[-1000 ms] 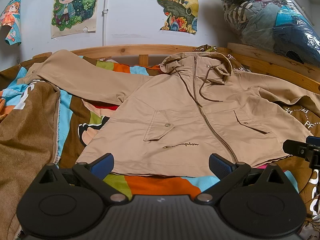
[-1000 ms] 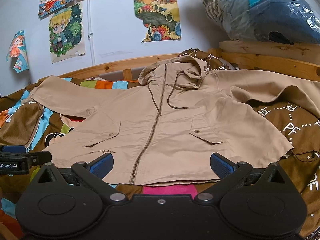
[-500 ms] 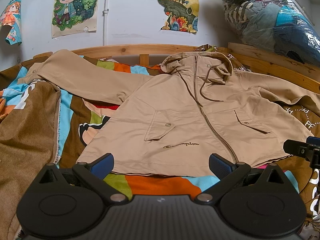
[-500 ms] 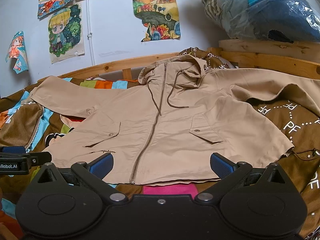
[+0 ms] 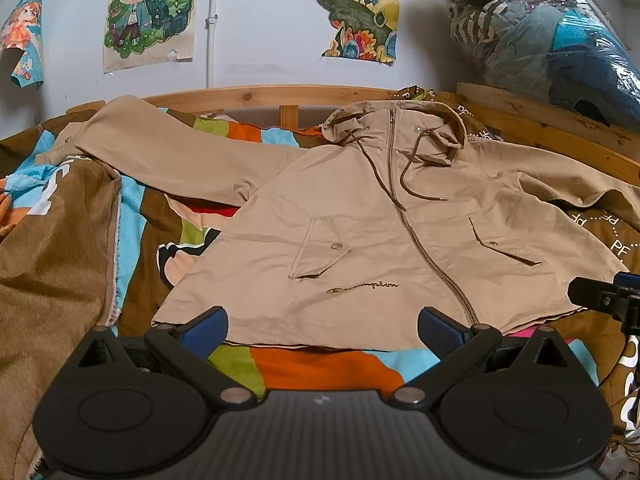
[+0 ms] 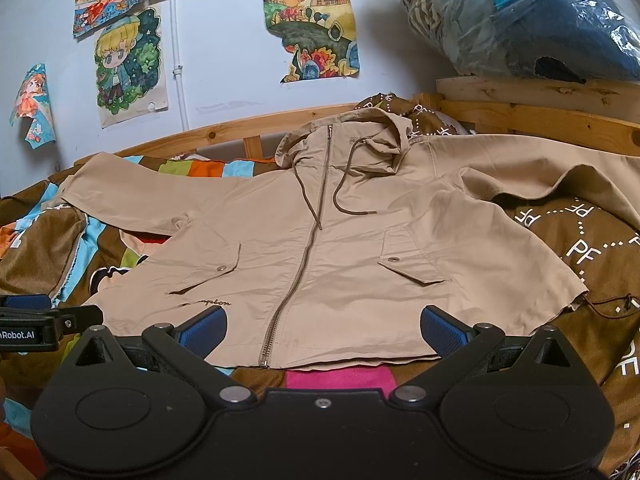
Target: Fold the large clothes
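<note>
Only the right wrist view shows the hem cord end at 3 o'clock; the tan jacket [image 6: 320,248] lies flat on the bed [image 6: 336,376], hood toward 12 o'clock, zipper along 12–6, left gripper [image 5: 322,326] and right gripper [image 6: 322,326] jaws wide apart, empty, at its hem.

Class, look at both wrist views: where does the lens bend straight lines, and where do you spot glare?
Left wrist view: the wooden bed rail bows into an arc, and the plastic-wrapped bundle shows glare streaks. Right wrist view: the same fisheye curve, dark corners, and the tan jacket evenly lit and sharp.
</note>
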A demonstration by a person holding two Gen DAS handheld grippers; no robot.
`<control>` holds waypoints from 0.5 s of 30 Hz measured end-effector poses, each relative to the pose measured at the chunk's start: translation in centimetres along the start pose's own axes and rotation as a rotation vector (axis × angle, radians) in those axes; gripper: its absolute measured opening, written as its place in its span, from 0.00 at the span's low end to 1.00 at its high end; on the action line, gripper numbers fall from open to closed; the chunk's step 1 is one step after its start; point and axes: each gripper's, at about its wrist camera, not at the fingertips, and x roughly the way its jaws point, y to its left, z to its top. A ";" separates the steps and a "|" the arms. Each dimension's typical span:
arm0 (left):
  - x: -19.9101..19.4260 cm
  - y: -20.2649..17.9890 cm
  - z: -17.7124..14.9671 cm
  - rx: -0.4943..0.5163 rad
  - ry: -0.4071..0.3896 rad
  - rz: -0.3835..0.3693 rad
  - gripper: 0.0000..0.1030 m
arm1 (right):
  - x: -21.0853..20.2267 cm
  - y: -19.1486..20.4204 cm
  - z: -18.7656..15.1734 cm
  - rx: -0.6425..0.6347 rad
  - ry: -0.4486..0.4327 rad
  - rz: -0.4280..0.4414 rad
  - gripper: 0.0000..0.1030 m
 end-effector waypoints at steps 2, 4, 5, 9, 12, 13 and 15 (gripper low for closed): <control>0.1 0.1 -0.1 0.000 0.004 0.002 0.99 | 0.2 -0.1 -0.2 0.003 0.001 -0.001 0.99; 0.1 0.1 -0.1 -0.001 0.007 0.003 0.99 | 0.2 -0.1 -0.1 0.003 0.001 -0.001 0.99; 0.1 0.1 -0.1 -0.001 0.010 0.003 0.99 | 0.2 -0.1 -0.1 0.003 0.001 0.000 0.99; 0.3 -0.2 0.1 0.004 0.037 0.009 0.99 | 0.1 -0.2 -0.1 0.004 0.002 0.000 0.99; 1.1 -0.4 0.0 0.025 0.084 0.035 0.99 | 0.3 -0.2 -0.2 0.012 0.010 -0.004 0.99; 1.4 -0.4 0.1 0.030 0.102 0.038 0.99 | 0.4 -0.3 -0.3 0.019 0.016 -0.006 0.99; 2.2 -0.5 0.7 0.037 0.141 0.035 0.99 | 0.5 -0.5 -0.3 0.035 0.031 -0.017 0.99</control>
